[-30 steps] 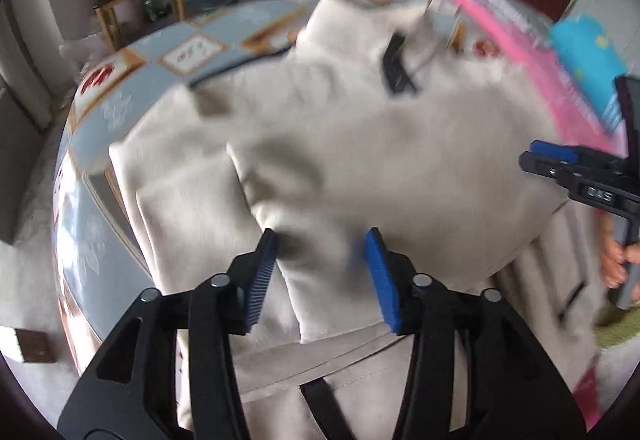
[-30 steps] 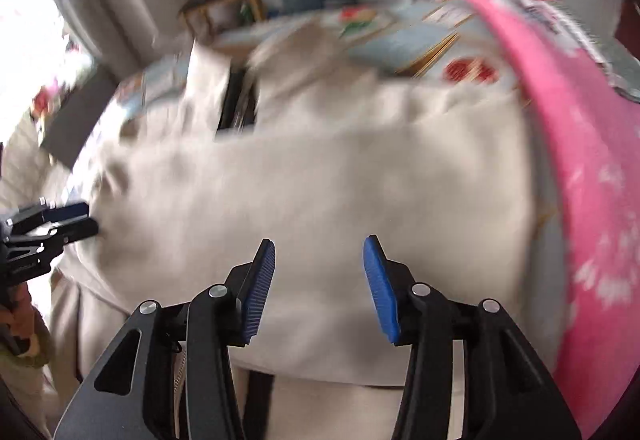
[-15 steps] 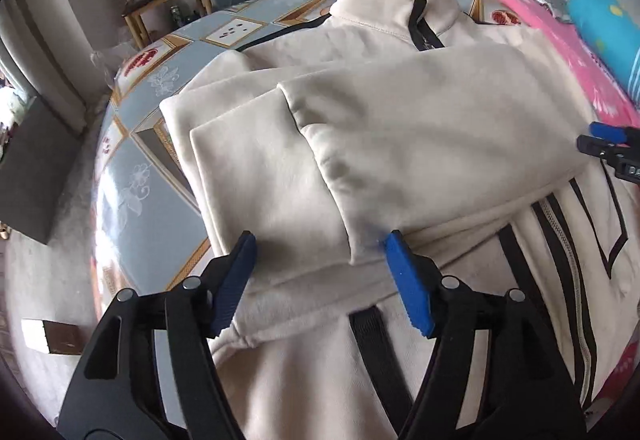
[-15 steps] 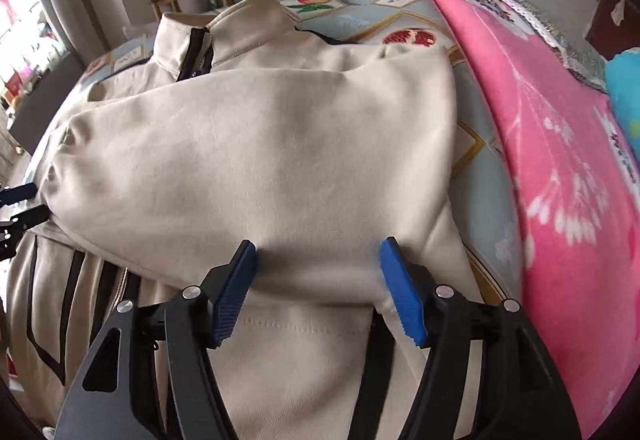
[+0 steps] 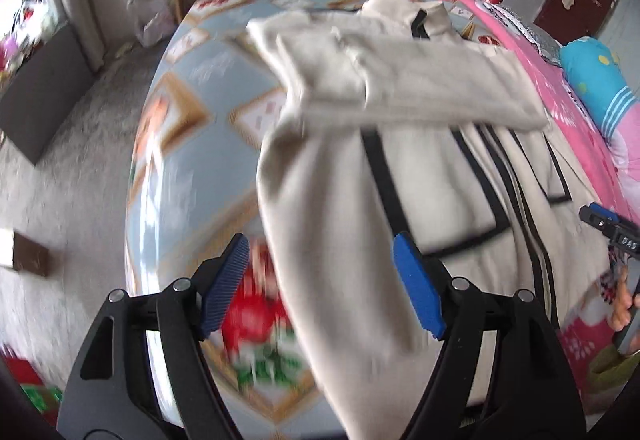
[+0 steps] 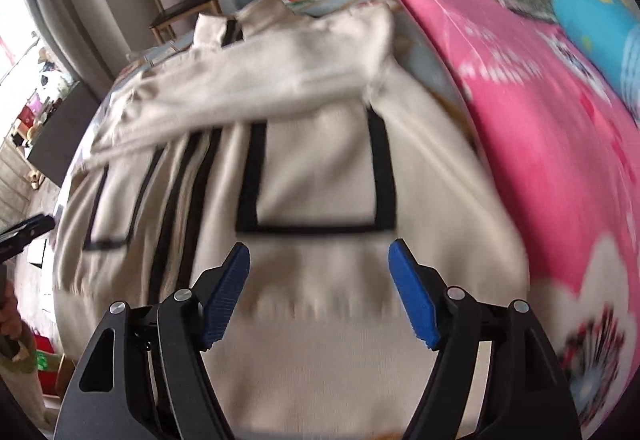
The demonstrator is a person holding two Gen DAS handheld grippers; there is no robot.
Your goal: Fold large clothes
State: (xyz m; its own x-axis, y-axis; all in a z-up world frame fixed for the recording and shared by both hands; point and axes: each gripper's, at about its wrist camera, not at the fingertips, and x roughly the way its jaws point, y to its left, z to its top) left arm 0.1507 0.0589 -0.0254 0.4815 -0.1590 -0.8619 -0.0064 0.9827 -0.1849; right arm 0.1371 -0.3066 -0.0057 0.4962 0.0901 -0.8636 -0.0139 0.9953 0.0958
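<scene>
We've got the jacket [image 6: 320, 175] flat on the bed [image 5: 192, 111], both sleeves [image 5: 420, 87] crossed over its chest to narrow it. Left gripper [image 5: 320, 284] and right gripper [image 6: 320, 288] hang over the hem, jaws wide and empty, likely lining up the bottom fold.

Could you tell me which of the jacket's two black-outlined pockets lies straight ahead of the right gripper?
The larger-looking pocket, just beyond the right gripper. The other pocket lies far left, past the black zipper stripes.
</scene>
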